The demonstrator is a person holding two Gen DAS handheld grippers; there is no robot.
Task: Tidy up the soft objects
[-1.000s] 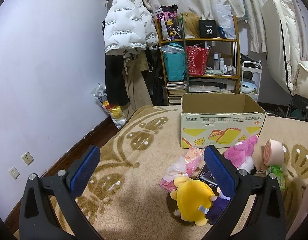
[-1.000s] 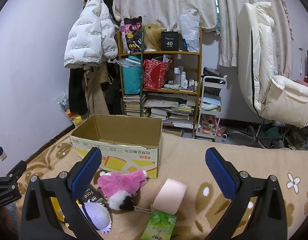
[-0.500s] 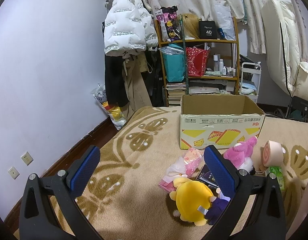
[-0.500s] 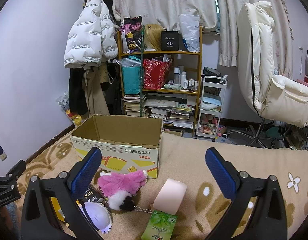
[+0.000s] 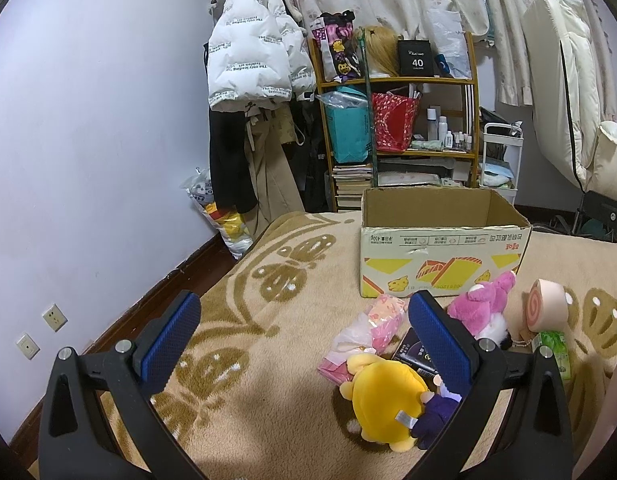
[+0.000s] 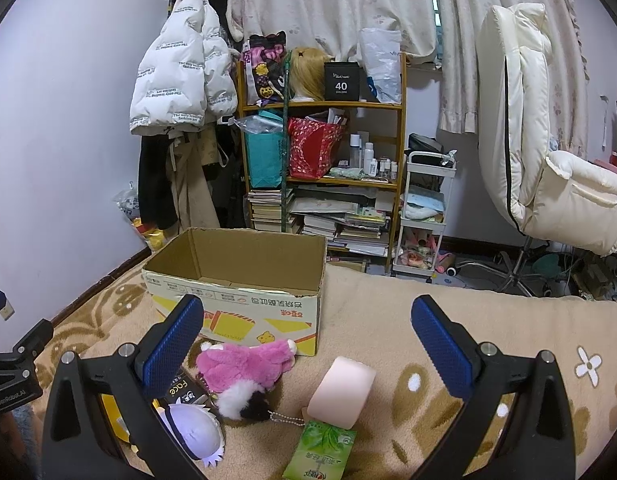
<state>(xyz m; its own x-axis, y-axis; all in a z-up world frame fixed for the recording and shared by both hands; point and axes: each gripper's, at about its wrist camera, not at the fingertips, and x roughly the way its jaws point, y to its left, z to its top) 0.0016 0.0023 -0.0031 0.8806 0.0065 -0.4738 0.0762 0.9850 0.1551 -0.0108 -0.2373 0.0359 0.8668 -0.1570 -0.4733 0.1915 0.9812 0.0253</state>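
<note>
Your left gripper [image 5: 304,336] is spread wide with nothing between its blue pads, hanging above the tan blanket [image 5: 268,400] at the bottom of the left wrist view. The soft toys lie toward the lower right of that frame, mostly behind and beside your right-hand finger: the yellow plush [image 5: 384,396] sits just below and left of that pad, with a small purple plush [image 5: 436,420] touching its right side. A pink packet [image 5: 368,328] lies just left of the same pad, and the pink plush [image 5: 480,308] just right of it. Farther right is the pink roll cushion [image 5: 546,308], with a green packet [image 5: 554,350] just below it. The open cardboard box [image 5: 440,252] stands behind all of these, at center right.

Your right gripper [image 6: 308,344] is also spread wide and holds nothing. In the right wrist view the pink plush [image 6: 252,364] lies between the two fingers, nearer the left one, just in front of the cardboard box [image 6: 244,304] in the center left. The pink roll cushion [image 6: 344,388] sits near the middle of the gap, lower down, with the green packet [image 6: 320,456] touching its lower edge at the bottom of the frame. A white-and-purple plush [image 6: 192,432] is at the lower left, partly hidden by your left finger.
</note>
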